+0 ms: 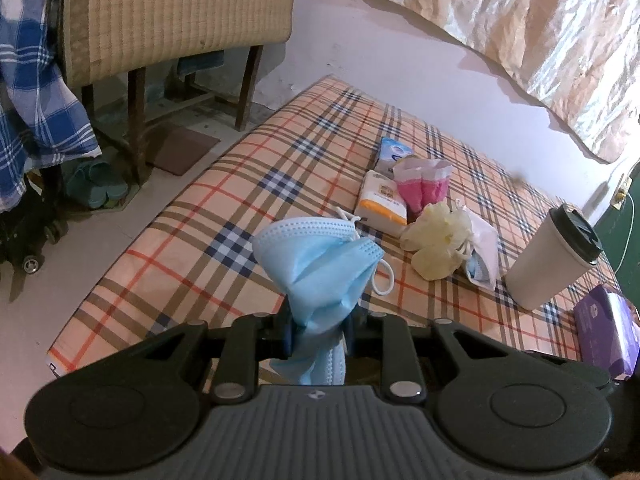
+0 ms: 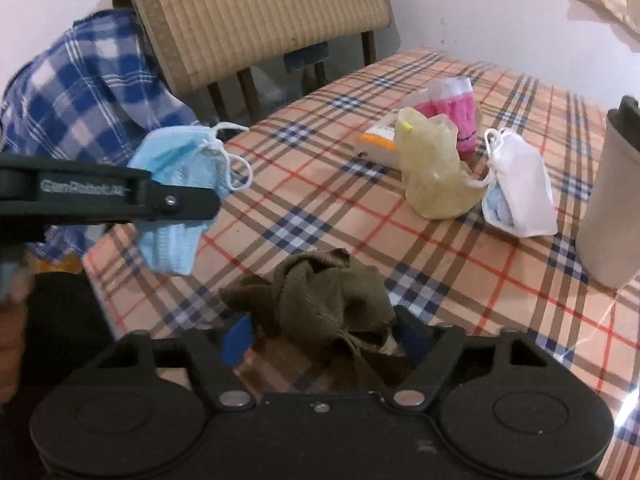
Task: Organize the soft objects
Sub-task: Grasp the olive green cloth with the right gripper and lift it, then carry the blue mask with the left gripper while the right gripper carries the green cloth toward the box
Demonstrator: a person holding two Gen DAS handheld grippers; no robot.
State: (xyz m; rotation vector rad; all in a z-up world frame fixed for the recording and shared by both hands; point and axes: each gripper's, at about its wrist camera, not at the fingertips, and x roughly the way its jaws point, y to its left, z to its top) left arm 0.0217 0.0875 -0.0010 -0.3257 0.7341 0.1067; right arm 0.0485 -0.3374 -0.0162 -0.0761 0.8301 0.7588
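The only writing I can half make out is pale lettering stamped along the side of the left tongs (image 2: 176, 200), too smeared to read; the printing on the orange-and-white tissue pack (image 1: 382, 204), the blue-and-white packet (image 1: 394, 152) behind it and the purple box (image 1: 606, 332) at the near right edge is too small to tell. All of it sits on a mattress (image 1: 224, 208) covered in a peach plaid sheet with navy, brown and orange stripes, pushed up against a whitish wall where a crinkled, shiny gold sheet (image 1: 540, 32) hangs. Beyond the far end stands a wooden-legged piece draped with a woven straw mat (image 1: 176, 12), a blue checked cloth (image 1: 36, 92) hanging beside it, and teal slippers (image 1: 96, 188) on the pale floor below. The left tongs (image 1: 320, 332) are pressed together on a light blue face mask (image 1: 320, 256), held up off the sheet with its white ear loops dangling. The right tongs (image 2: 332, 344) have an olive-green knitted cloth (image 2: 320, 296) bunched between them; their jaws stand partly apart, and I cannot tell whether the pads actually press on it. Further in, close together, lie a yellowish glove (image 2: 436, 176), a white mask (image 2: 520, 192) folded over something blue, and a pink item in clear wrap (image 2: 456, 112). A pale paper cup with a black lid (image 1: 552, 256) stands to the right of them.
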